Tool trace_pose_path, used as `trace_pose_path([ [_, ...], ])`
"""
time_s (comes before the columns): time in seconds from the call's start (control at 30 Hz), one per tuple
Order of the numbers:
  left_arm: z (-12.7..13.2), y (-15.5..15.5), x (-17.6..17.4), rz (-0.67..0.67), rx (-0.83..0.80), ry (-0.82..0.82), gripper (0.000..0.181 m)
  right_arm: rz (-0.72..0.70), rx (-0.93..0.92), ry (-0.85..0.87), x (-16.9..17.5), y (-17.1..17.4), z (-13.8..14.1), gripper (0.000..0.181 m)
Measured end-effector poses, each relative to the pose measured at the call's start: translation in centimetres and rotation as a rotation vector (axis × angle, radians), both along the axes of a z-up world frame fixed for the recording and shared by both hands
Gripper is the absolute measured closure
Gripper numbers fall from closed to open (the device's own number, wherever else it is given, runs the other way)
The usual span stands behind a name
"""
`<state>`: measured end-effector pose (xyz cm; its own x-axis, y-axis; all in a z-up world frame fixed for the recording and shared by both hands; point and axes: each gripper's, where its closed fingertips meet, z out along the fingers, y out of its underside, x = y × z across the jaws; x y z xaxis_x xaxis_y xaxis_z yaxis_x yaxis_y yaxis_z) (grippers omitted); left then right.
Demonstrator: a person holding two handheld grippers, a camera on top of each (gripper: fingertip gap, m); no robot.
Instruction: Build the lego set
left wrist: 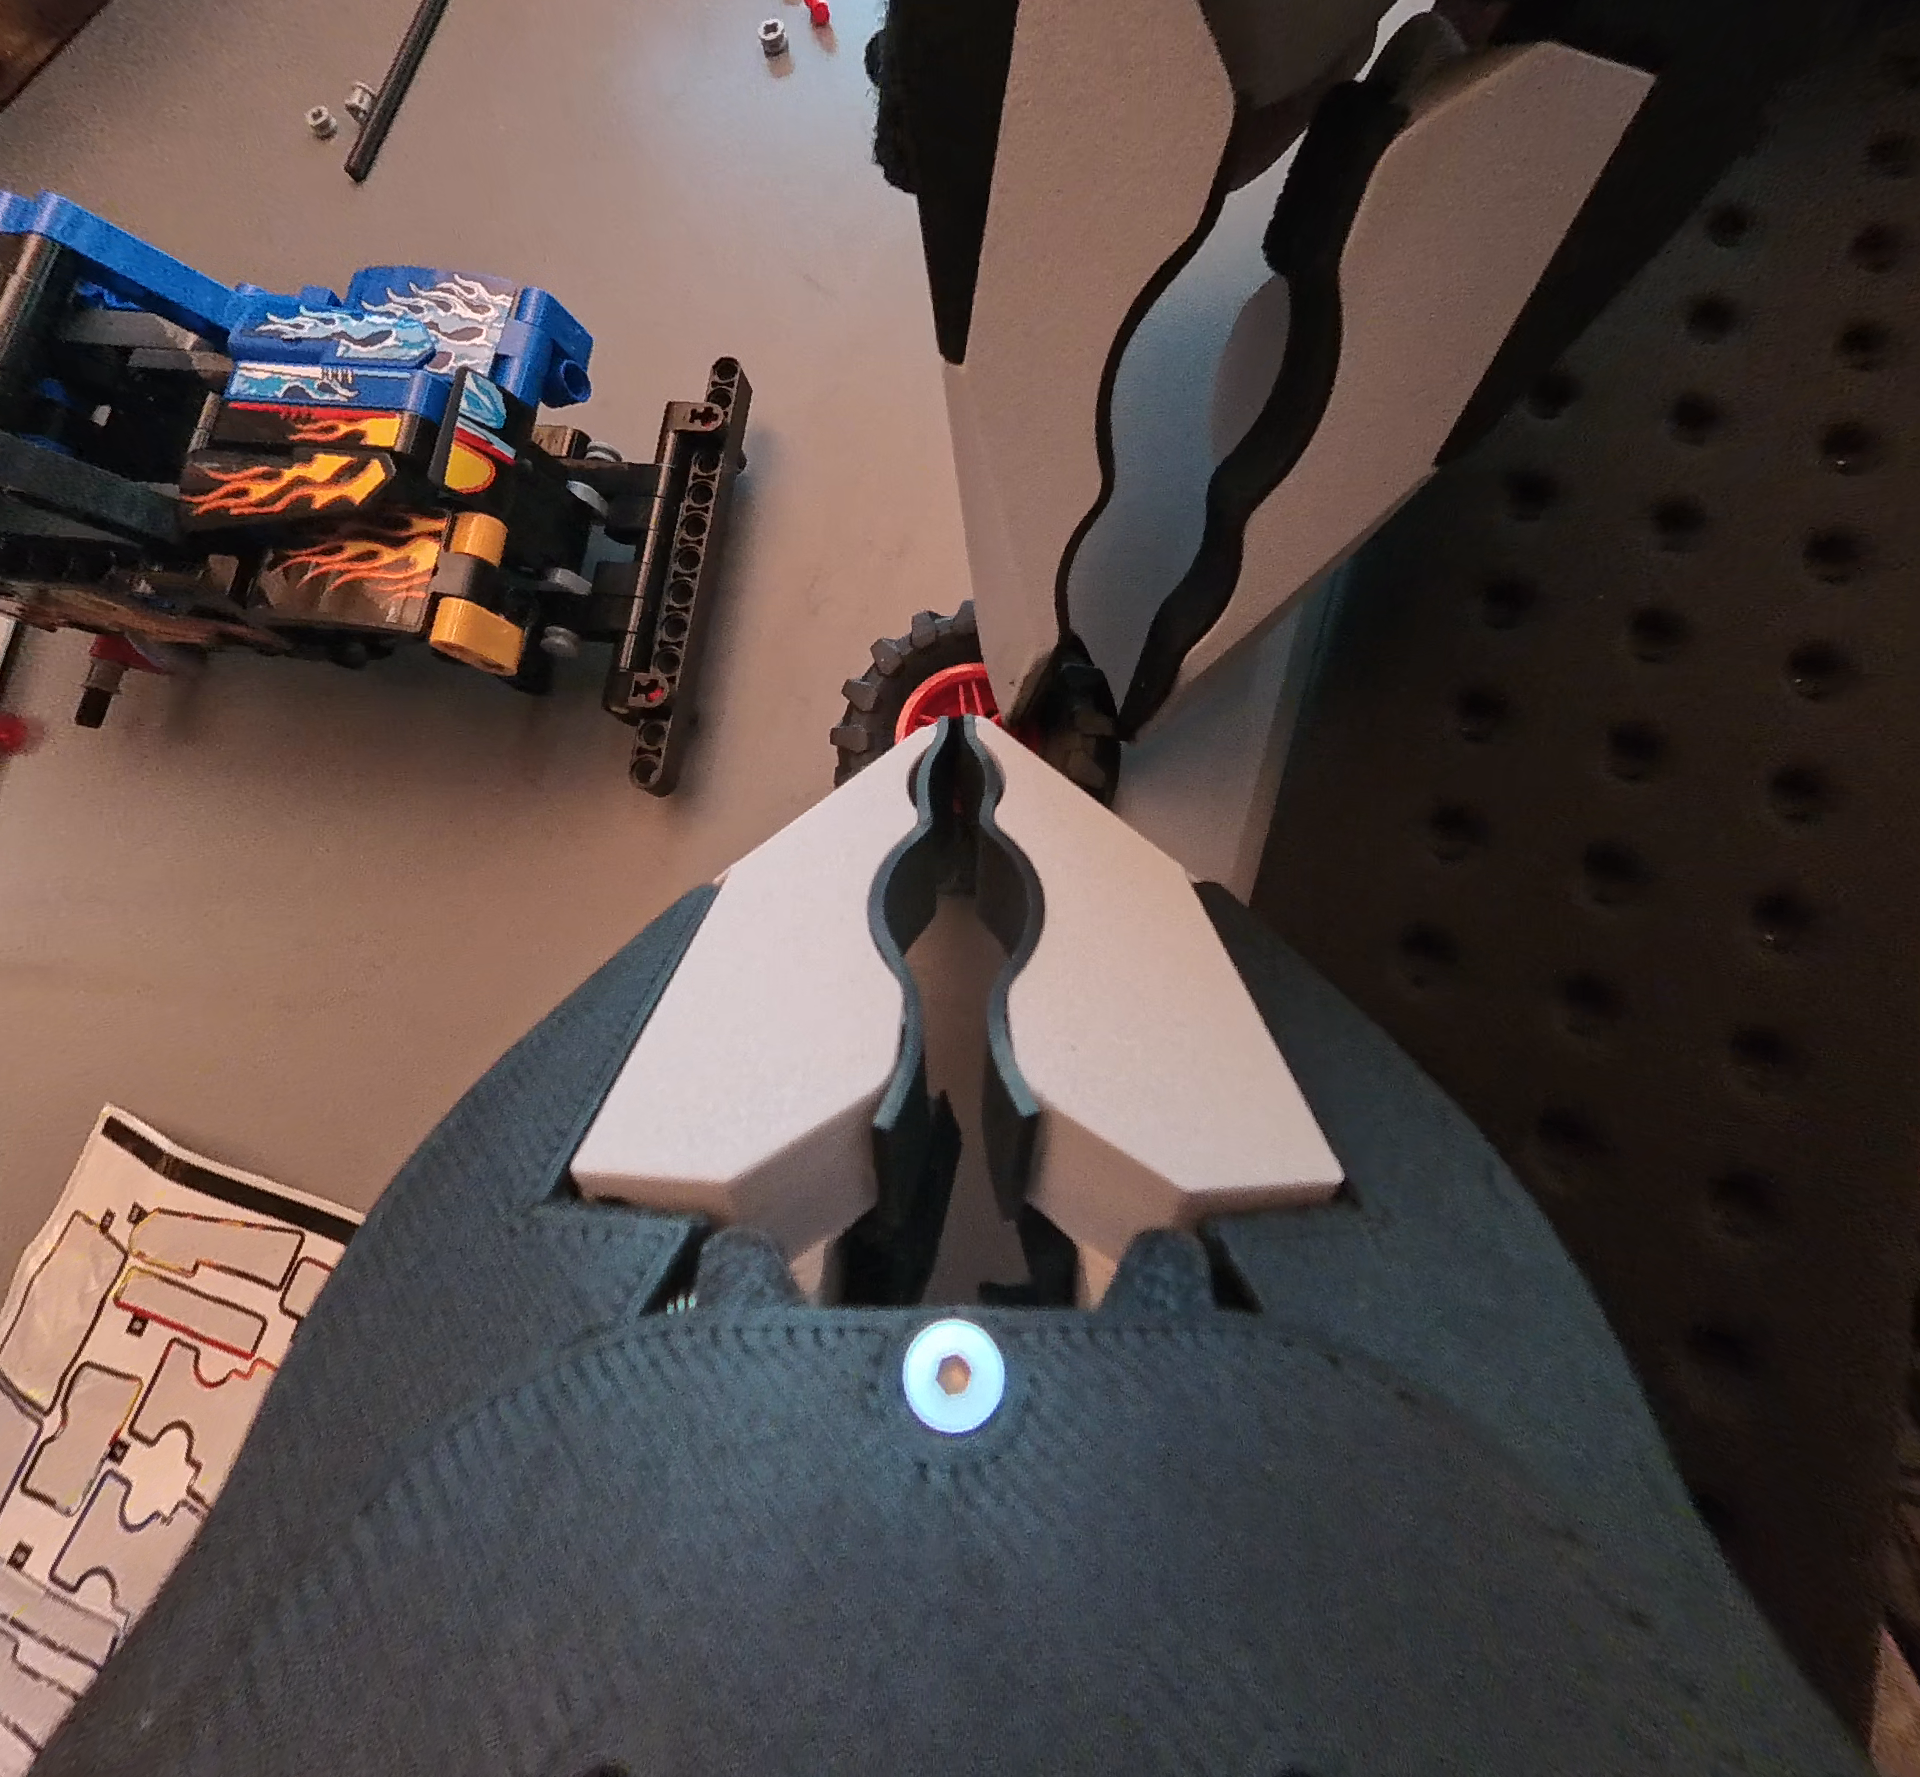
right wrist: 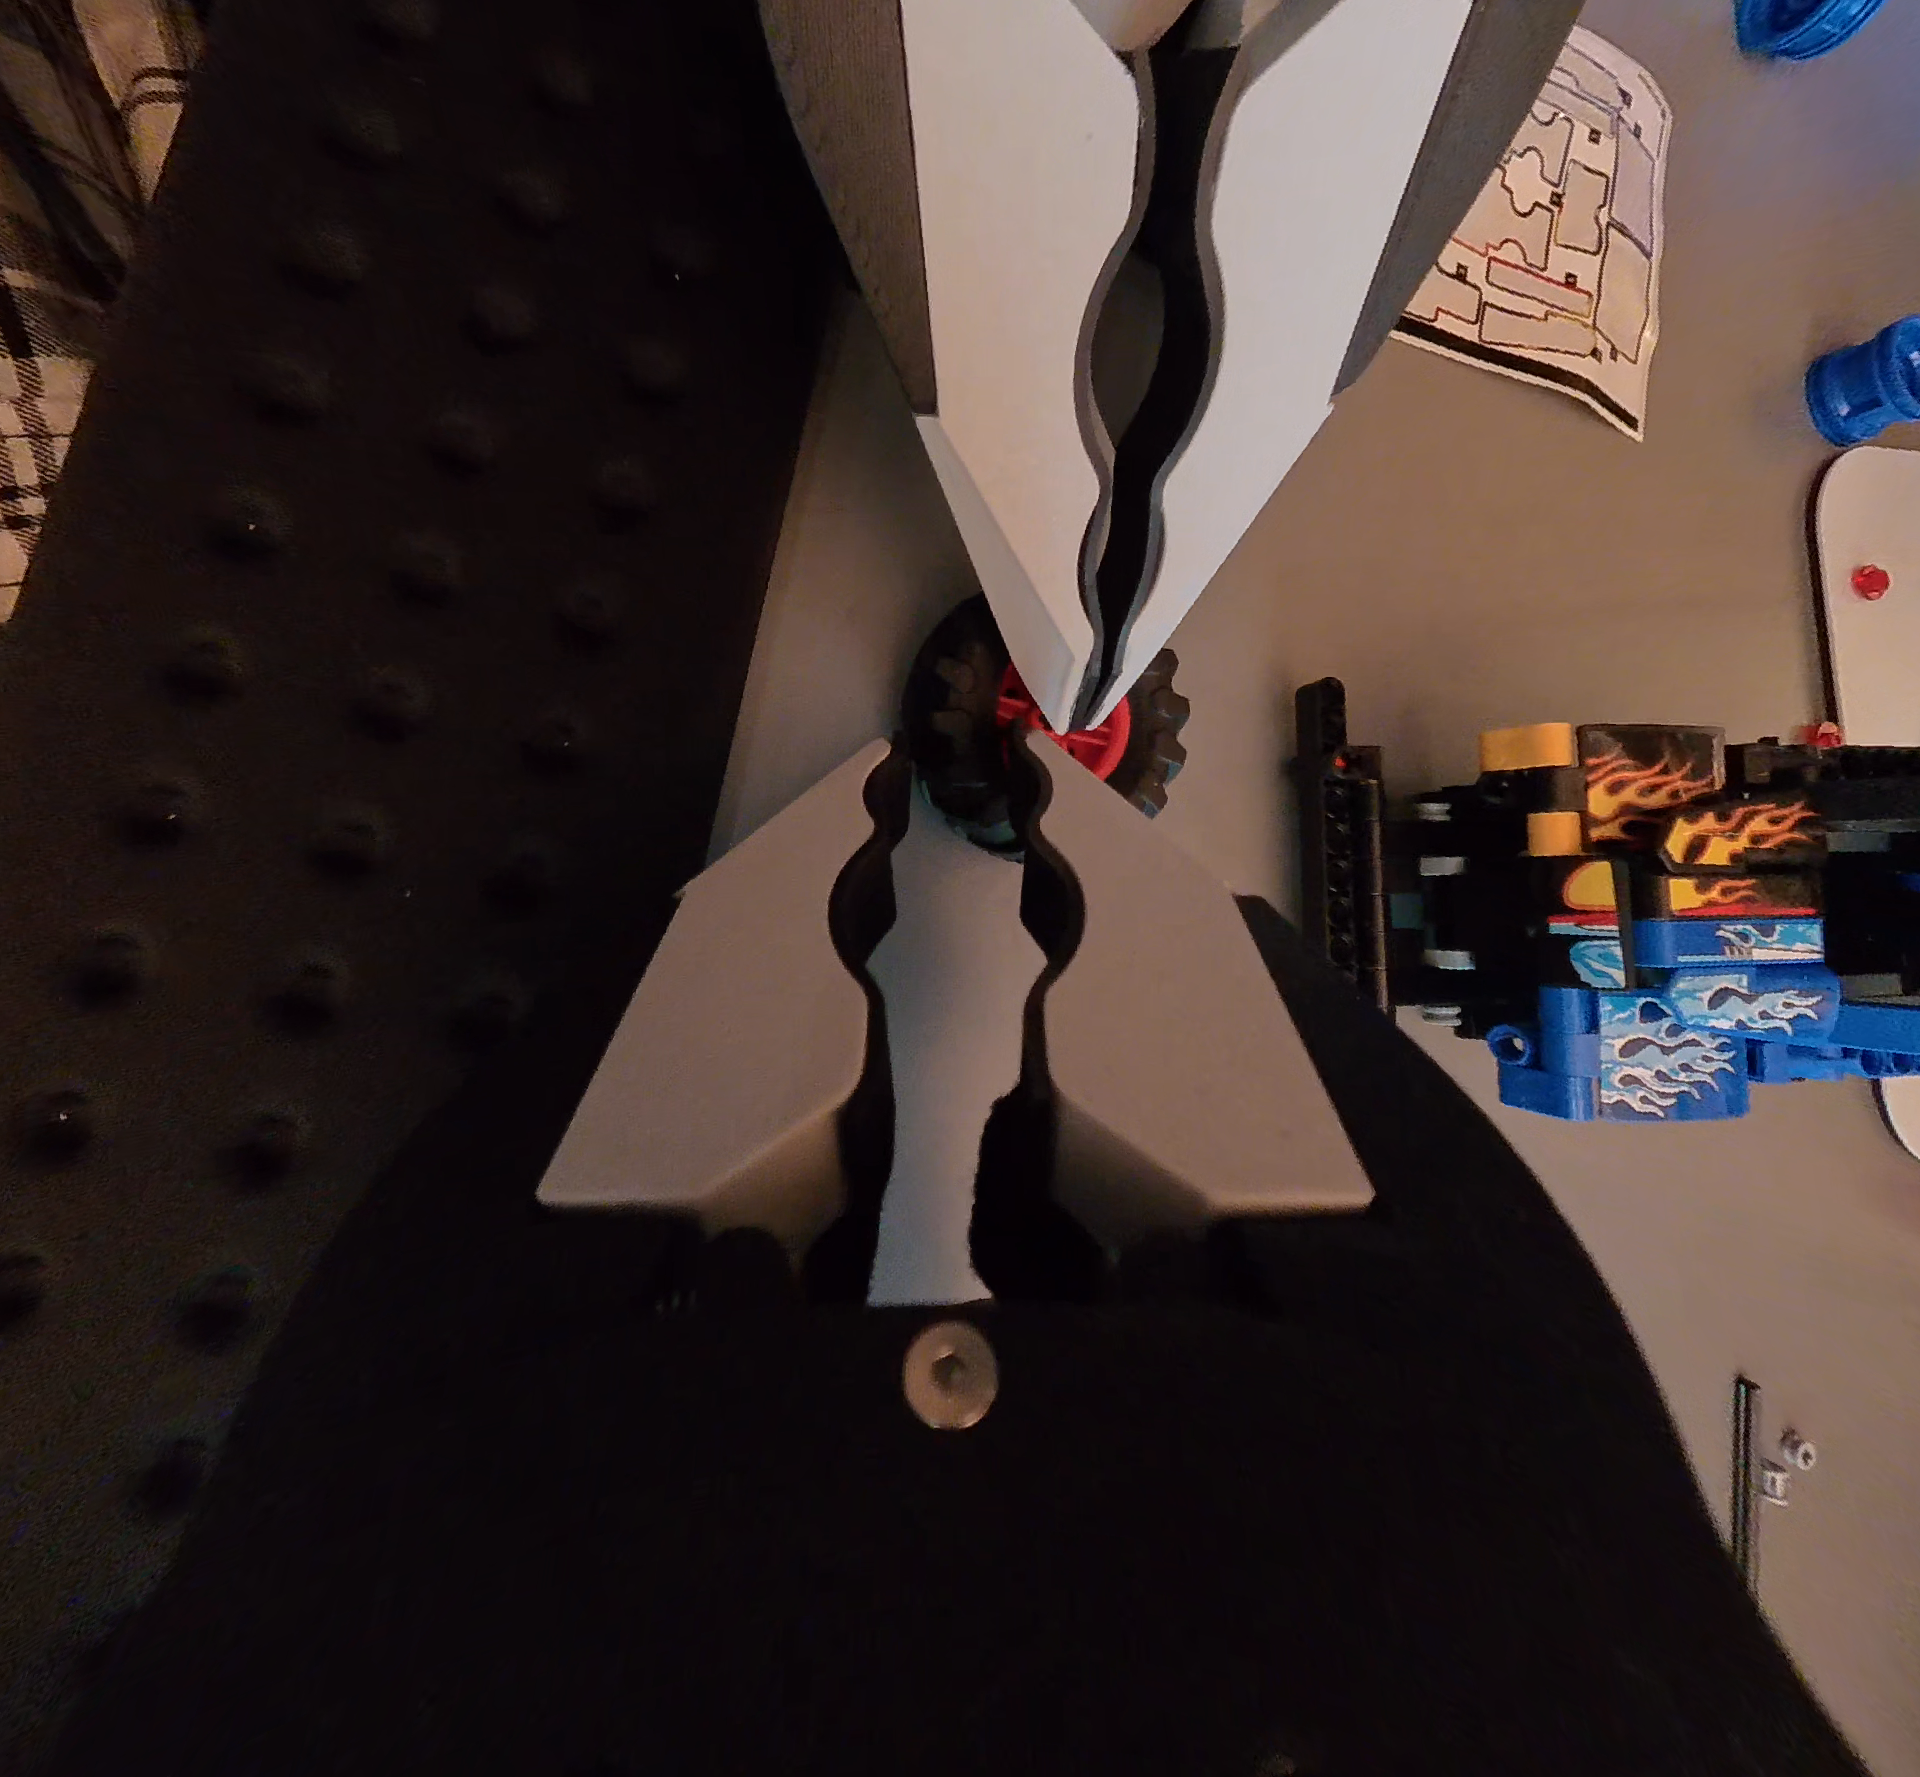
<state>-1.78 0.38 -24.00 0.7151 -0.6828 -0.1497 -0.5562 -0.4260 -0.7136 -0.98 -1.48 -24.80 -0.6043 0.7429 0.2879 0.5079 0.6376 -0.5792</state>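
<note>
On a grey table (left wrist: 260, 896) beside a black studded mat (left wrist: 1662, 792), I see the half-built car (left wrist: 343, 480) lying at left. My left gripper (left wrist: 961, 735) is pinched together on the red hub (left wrist: 951, 693); my right gripper (right wrist: 961, 761) is clamped across the tyre (right wrist: 961, 699). I judge the wheel step is in hand: next, press hub squarely into tyre, then carry it to the car's axle.
</note>
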Motion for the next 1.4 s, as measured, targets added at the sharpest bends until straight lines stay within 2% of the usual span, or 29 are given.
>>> trace_pose_path([
  [0.87,0.05,-0.05,-0.02,0.007,0.017,-0.025,0.181,-0.037,-0.096,0.010,0.05,-0.10,0.13,0.164],
  [1.13,0.05,0.01,-0.01,-0.001,0.033,0.008,0.181,-0.037,-0.094,0.020,0.00,-0.08,0.12,0.163],
  [1.4,0.28,0.30,-0.45,0.001,0.019,-0.025,0.181,-0.030,-0.094,0.037,0.21,-0.05,0.20,0.165],
])
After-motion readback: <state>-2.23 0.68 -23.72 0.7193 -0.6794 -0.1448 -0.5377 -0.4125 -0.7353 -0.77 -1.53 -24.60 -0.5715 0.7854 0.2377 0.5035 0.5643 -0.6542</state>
